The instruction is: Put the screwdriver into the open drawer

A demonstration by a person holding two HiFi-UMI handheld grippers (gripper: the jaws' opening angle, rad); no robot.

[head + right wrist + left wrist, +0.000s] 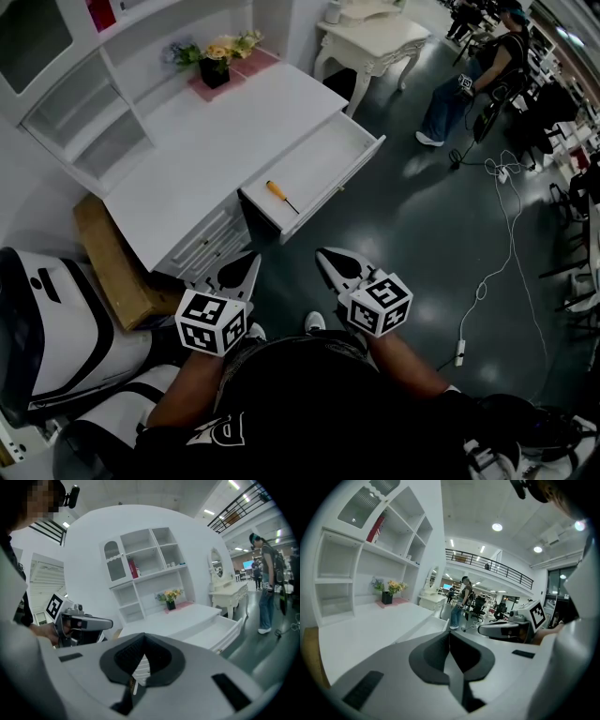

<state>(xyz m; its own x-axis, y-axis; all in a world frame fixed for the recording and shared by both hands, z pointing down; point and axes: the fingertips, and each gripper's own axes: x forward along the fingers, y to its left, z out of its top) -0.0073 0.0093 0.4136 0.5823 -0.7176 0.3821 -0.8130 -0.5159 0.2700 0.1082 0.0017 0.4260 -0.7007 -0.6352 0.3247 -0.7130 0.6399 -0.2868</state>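
Observation:
The screwdriver, orange handle and dark shaft, lies inside the open white drawer pulled out of the white desk. Both grippers hang side by side in front of the person's body, short of the drawer's front. The left gripper is shut with nothing between its jaws, and its own view shows its jaws meeting. The right gripper is also shut and empty. The drawer shows beyond the right gripper's jaws; the screwdriver is hidden there.
A flower pot on a pink mat stands at the desk's back. A cardboard box and a white machine sit left. A white side table, a seated person and a floor cable lie right.

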